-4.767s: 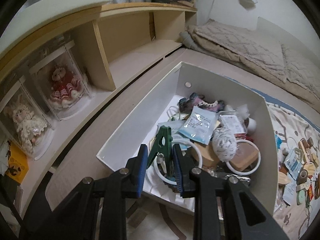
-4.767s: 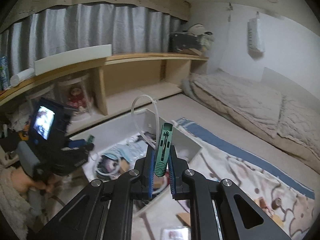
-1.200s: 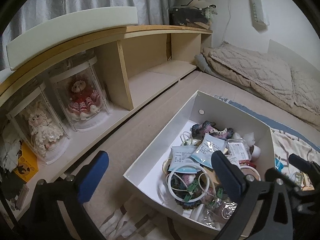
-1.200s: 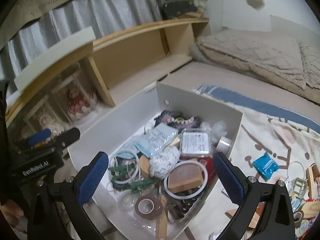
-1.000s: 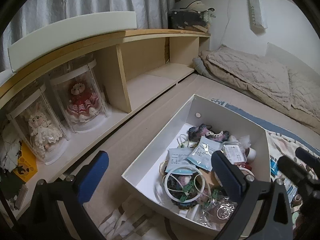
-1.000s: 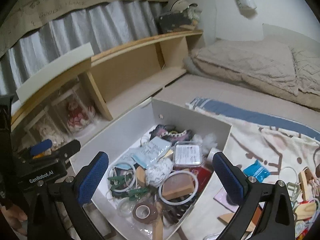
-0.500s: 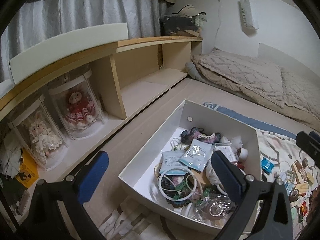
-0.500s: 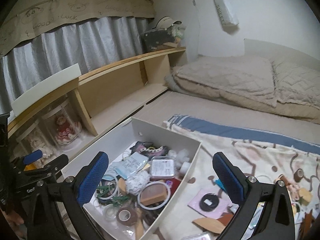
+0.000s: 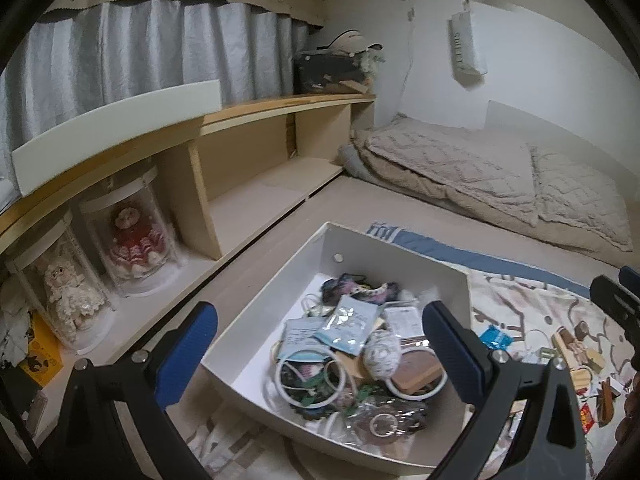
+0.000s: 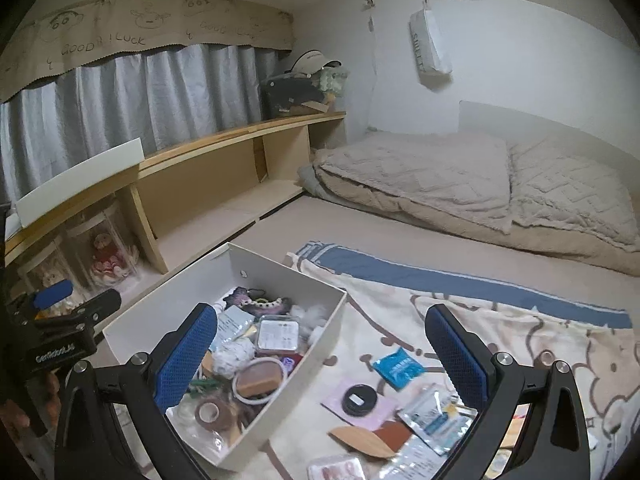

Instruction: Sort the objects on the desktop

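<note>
A white open box [image 9: 260,320] [image 10: 320,344] on the bed holds many small items: white rings, packets, a ball of yarn [image 9: 382,354], green clips [image 9: 316,394], a tape roll [image 10: 210,412]. My left gripper [image 9: 320,344] hangs wide open above the box, holding nothing. My right gripper [image 10: 320,352] is also wide open and empty, above the box's right wall. Loose items lie on the patterned blanket to the right: a blue packet [image 10: 398,368], a black round disc [image 10: 358,400], a wooden leaf shape [image 10: 360,438].
A wooden shelf [image 9: 256,184] runs along the left with two dolls in clear cases [image 9: 132,236]. Folded beige bedding [image 10: 460,184] lies at the back. The other gripper's body [image 10: 64,336] shows at the left edge of the right wrist view.
Both grippers let go of their green clips into the box and opened wide. Since then both have lifted and pulled back, the right one swinging toward the blanket.
</note>
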